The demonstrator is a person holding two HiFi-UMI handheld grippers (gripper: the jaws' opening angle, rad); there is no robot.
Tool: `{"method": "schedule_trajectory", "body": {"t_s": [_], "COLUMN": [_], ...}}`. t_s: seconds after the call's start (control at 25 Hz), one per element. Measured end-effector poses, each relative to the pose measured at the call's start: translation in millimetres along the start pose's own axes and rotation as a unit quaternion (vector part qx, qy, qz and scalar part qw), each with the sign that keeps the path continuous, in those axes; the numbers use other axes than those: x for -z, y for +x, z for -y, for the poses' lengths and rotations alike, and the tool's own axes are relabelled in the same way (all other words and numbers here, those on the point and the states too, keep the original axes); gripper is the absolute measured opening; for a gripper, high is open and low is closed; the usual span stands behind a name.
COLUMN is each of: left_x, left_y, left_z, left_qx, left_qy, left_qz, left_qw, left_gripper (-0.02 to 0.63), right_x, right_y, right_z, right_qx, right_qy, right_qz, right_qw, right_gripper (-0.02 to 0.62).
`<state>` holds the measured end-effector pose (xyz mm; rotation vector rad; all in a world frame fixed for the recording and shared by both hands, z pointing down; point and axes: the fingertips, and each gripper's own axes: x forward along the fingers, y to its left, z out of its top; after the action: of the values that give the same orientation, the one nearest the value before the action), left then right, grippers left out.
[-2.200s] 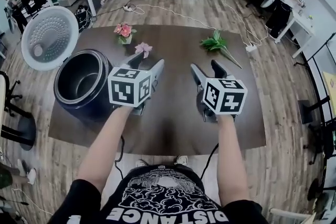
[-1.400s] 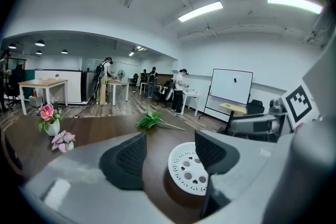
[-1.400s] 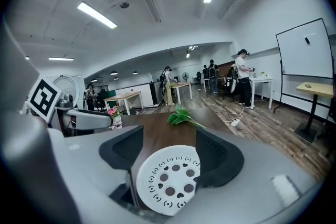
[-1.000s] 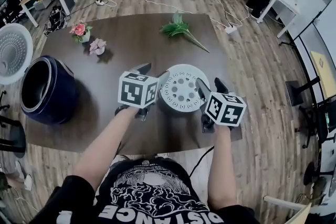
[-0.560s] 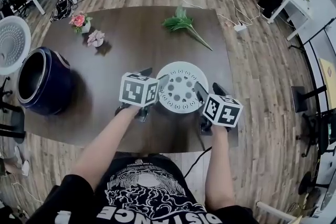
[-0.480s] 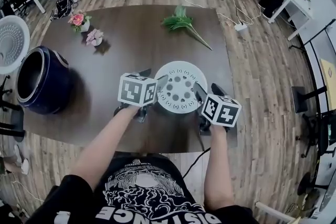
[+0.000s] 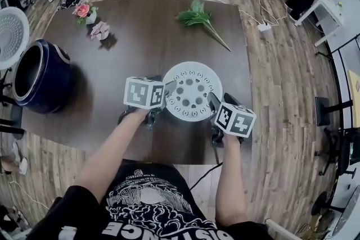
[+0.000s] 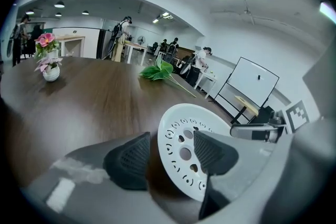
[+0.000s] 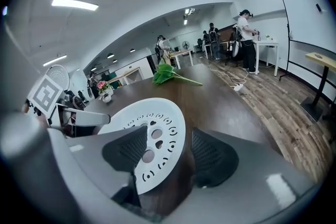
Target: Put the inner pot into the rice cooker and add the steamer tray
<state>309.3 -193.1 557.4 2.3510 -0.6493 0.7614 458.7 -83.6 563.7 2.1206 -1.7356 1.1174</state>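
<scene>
Tray (image 7: pixel 191 91) flat on table (image 7: pixel 112 64). Left gripper (image 8: pixel 170 155) straddles its left rim, right gripper (image 9: pixel 169 155) its right rim. Both jaw pairs just closing; outer pads clear of rim, nothing clamped.

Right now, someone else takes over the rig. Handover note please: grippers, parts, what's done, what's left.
Left gripper: open, jaws just closing, steamer tray rim between them, pads not pressing yet.
Right gripper: open, also just closing, straddling the opposite rim.
Tray lies flat on the table, near edge. The rice cooker is at the table's left, lid up.
Done: can't confirm the inner pot from here.
Left: clamp, lift tray, seat it in the cooker.
</scene>
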Motion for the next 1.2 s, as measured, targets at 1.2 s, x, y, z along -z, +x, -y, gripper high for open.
{"method": "schedule_trajectory", "body": {"t_s": [1.2], "left_x": [7], "left_y": [-23], "left_z": [-18], "left_qx": [-0.002], "left_qy": [-0.053], "left_qz": [0.008], "left_qw": [0.9986], "left_gripper": [0.078], "right_x": [3], "right_y": [6], "right_z": [-14], "right_qx": [-0.009], "right_qy": [0.032], "right_qz": [-0.01], "right_qw": [0.999], "right_gripper": [0.082]}}
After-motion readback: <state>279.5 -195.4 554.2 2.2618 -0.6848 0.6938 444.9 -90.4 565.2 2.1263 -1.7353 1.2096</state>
